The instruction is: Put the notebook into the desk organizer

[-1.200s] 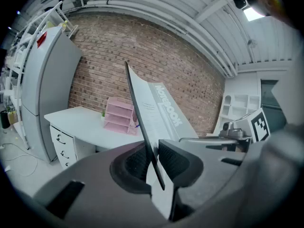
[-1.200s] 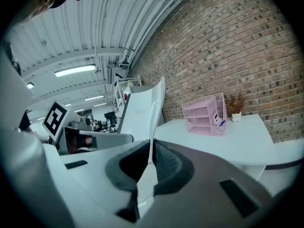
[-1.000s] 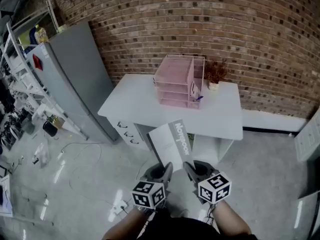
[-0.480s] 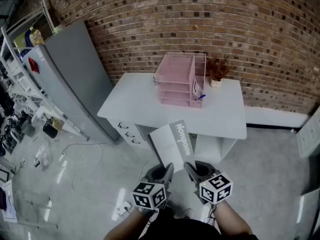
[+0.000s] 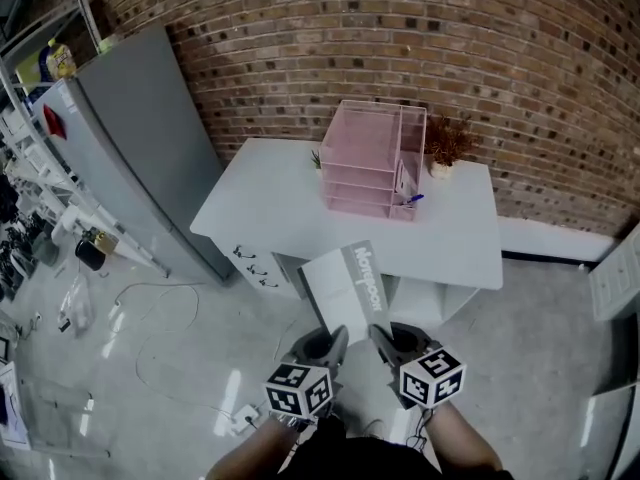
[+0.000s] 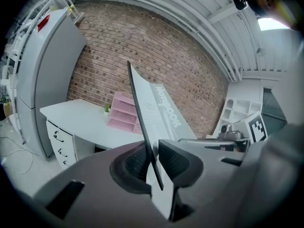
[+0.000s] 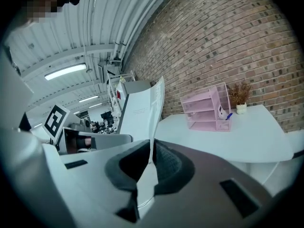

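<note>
Nearest the camera, the left gripper and the right gripper stay side by side, each clamped on the near edge of the white notebook: in both gripper views the dark pads pinch the thin cover with no gap. The notebook juts up and away from the jaws, its grey printed spine to the right, held in the air over the shiny floor and short of the white desk. Over the past second the grip and the notebook's place before the person have not altered; what has changed is the room around them, with the desk and the grey fridge at left sliding slightly across the head view and looming a touch larger. That suggests a carry in progress, the person closing on the desk, with the placing itself not yet begun. Toward the far side of the desktop stands the pink desk organizer, its tiers open to the near side and a blue pen in its right-hand compartment, well apart from the notebook. Just right of it sits a small potted plant, against the brick wall.
</note>
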Demonstrator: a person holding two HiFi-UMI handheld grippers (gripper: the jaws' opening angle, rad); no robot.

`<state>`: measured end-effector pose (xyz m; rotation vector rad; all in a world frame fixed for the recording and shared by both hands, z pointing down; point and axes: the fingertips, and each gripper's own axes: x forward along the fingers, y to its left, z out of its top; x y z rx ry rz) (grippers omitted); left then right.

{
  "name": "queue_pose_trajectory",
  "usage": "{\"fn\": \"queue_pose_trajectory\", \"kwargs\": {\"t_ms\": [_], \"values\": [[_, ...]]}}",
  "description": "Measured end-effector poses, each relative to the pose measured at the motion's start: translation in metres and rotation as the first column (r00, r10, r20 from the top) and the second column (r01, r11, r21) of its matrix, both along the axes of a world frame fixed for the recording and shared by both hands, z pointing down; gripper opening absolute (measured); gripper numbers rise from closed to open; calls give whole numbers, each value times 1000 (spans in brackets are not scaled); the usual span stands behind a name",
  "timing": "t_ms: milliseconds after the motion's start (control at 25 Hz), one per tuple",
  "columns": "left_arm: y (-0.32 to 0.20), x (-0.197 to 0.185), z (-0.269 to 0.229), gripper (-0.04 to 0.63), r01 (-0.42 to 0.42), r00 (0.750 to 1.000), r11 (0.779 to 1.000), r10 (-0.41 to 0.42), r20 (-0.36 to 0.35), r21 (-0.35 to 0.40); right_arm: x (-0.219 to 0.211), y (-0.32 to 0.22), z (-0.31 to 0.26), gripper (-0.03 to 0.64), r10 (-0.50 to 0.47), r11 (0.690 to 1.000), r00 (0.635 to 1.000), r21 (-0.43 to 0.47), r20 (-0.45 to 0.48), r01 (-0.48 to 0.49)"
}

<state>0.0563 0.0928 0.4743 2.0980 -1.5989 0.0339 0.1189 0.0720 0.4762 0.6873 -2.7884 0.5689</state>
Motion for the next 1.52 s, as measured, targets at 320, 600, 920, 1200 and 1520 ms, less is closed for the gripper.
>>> {"fn": "queue_pose_trajectory", "kwargs": {"t_ms": [320,600,920,1200,1520], "values": [[-31,-63,15,51,-3,1000,1000,3,-20,-28,-63,-31,14,21,0,999,1000,-34,-18,-1],[-53,-122,25,51,-9,999,999,8,-33,-42,-122,-53,24,21,1,999,1000,-54,-29,-2],[-66,-168,30,51,-9,999,999,7,-51,-38,-167,-67,29,21,-7,998,999,-70,-36,4],[-80,-177,34,51,1,997,999,-4,-77,-42,-177,-82,32,20,-14,996,999,-83,-42,11],[-116,-174,41,51,9,996,998,-15,-86,-69,-173,-119,39,18,-20,992,999,-125,-28,17]]}}
